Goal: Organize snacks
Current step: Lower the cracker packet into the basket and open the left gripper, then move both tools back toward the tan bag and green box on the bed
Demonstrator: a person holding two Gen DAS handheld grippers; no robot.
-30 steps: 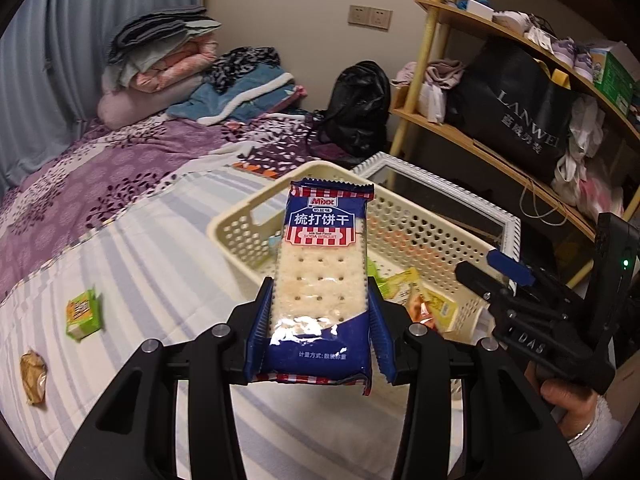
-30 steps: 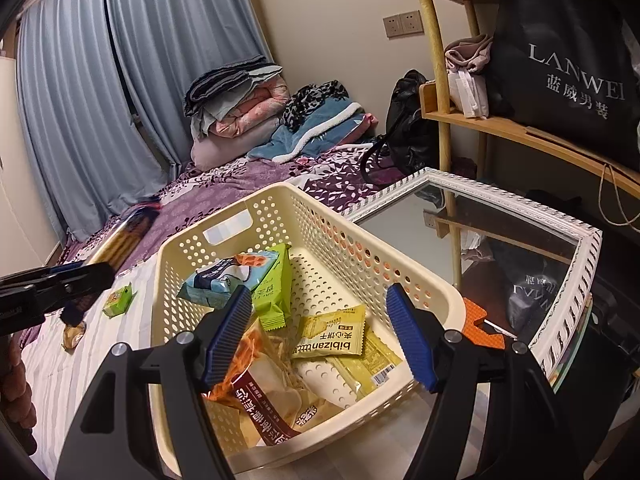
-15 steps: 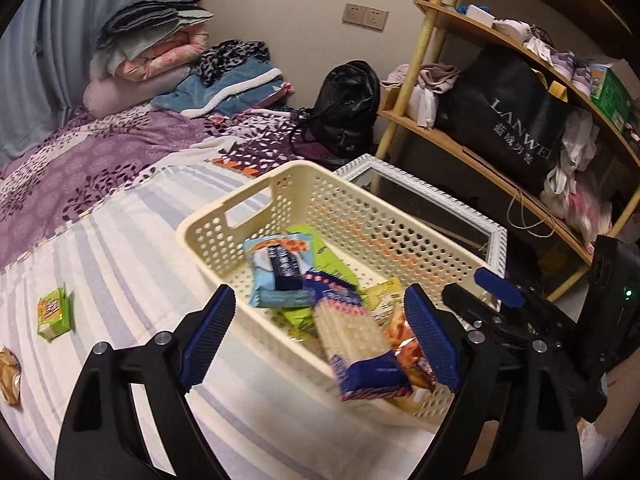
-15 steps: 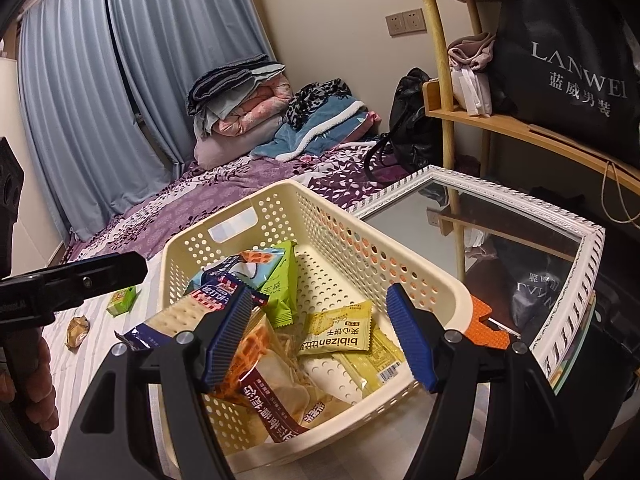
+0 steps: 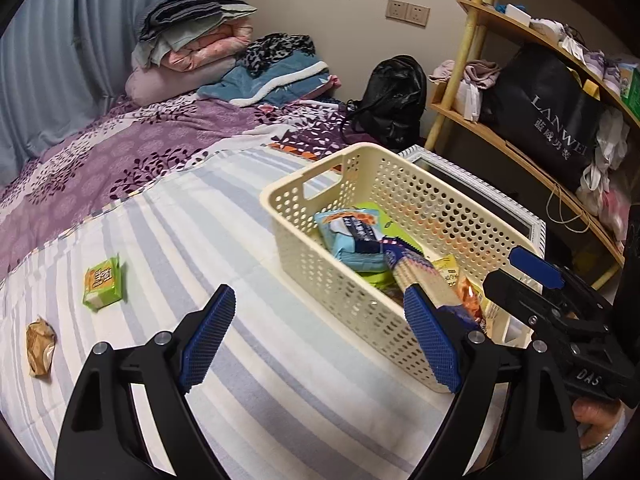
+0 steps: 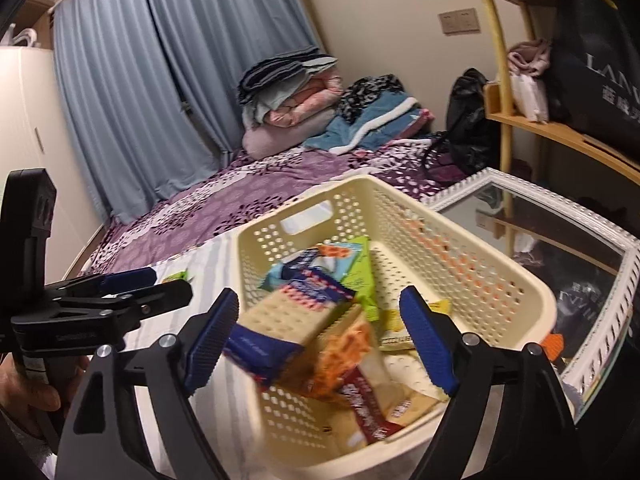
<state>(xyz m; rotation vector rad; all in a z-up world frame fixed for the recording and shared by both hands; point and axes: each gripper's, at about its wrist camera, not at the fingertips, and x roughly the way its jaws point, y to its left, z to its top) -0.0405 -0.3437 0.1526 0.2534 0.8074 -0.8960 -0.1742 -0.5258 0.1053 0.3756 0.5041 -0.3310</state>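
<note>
Beside the basket, the left gripper hangs with jaws spread and nothing between them; the right gripper, equally spread and bare, hovers over the basket's near end. Inside the basket, the crackers lie atop other packets. That drop looks finished. Left of the basket, a green pack and a brown wrapper wait on the bed; the pack seems the next pick.

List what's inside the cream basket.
Inside the cream basket: a soda cracker pack on top, a light-blue packet, a green packet, a yellow sachet and an orange-red bag. Anything beneath them is covered.
</note>
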